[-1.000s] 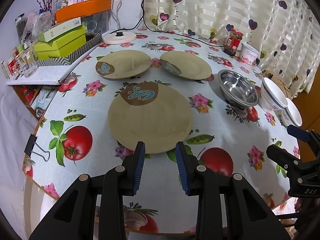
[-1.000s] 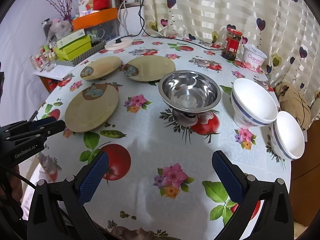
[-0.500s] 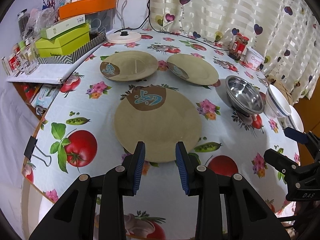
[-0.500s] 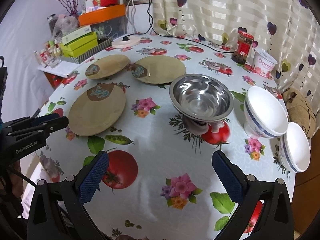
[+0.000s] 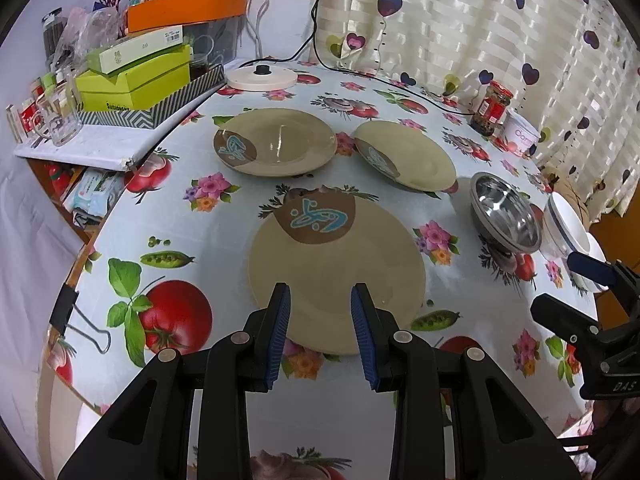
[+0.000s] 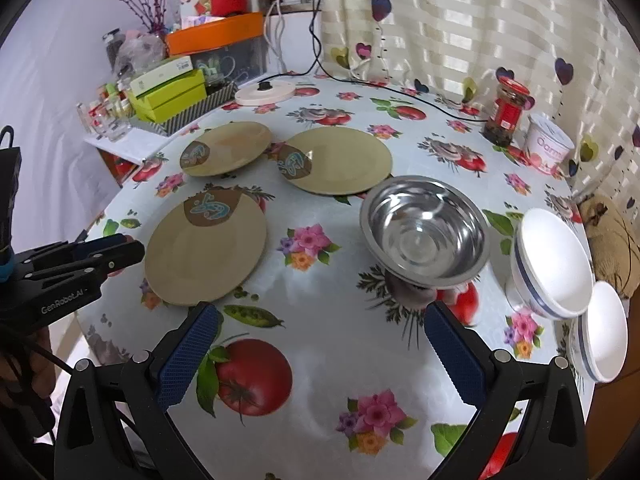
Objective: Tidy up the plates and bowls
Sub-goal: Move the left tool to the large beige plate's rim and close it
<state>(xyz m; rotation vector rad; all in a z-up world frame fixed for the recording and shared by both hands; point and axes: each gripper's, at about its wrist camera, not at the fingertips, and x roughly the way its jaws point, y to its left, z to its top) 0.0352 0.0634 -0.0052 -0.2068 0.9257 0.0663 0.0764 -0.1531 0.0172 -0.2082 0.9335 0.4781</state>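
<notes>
A round desk point(image 5: 224, 236) is wearing a glossy plastic cloth printed with tomatoes, flowers and pea pods. Three flat, round, tan plates are lying on it, each marked with a brown patch and a blue squiggle. The nearest plate point(image 5: 340, 268) is sitting toward the desk's near left, and the left tool point(image 5: 320, 304) is hovering over its near rim with its blue ribbed pads a narrow gap apart, gripping nothing. The far left plate point(image 5: 280, 144) and the far right plate point(image 5: 412, 156) are lying side by side behind it, close together.

Three bowls are standing to the right. One steel bowl point(image 6: 424, 232) is shining, deep and round (its base is resting on a printed tomato). Two white ceramic bowls with blue bands are sitting at the right edge: the larger white bowl point(image 6: 552, 260) and, just beside it, the smaller white bowl point(image 6: 604, 332).

The right tool point(image 6: 320, 320) is hanging above bare cloth in front of the steel bowl, its pads spread wide and empty.
</notes>
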